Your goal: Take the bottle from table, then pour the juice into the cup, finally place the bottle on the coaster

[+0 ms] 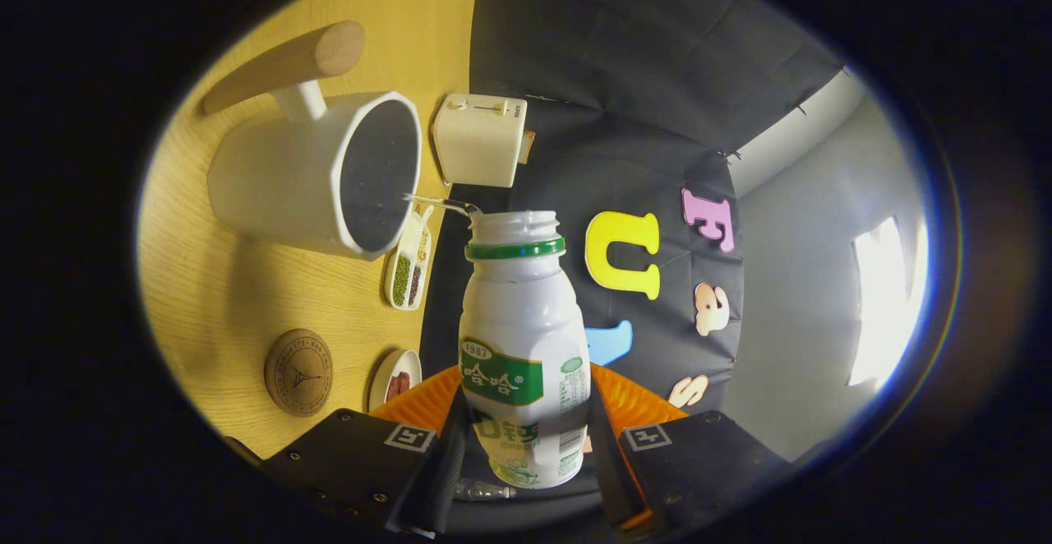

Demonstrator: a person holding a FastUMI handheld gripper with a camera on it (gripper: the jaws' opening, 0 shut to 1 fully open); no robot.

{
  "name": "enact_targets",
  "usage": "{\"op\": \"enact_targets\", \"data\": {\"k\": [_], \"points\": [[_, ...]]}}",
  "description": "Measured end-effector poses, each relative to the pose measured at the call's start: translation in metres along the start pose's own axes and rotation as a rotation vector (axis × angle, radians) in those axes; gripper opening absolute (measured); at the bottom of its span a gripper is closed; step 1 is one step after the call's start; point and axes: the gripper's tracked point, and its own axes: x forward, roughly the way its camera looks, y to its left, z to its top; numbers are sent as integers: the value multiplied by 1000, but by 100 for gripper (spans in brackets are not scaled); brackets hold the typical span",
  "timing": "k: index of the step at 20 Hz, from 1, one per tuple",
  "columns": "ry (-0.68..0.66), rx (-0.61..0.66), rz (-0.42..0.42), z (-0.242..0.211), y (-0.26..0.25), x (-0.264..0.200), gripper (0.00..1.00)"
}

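Now the gripper [526, 437] is clamped on the bottle [523, 347], both fingers pressing its lower body from either side. The bottle is uncapped, with a green ring below the open mouth, and is tipped so a thin stream [440, 203] runs from its mouth to the cup [316, 174], just beyond and to the left of the fingers. The cup is white with a wooden handle [288, 63]. The coaster [298, 372] lies on the table [222, 297] near the left finger, apart from the cup. A toaster [479, 140] stands beyond the cup.
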Motion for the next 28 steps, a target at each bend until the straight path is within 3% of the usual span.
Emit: {"op": "enact_targets", "data": {"k": [28], "points": [[-1, -63, -20, -3, -3, 3, 69]]}}
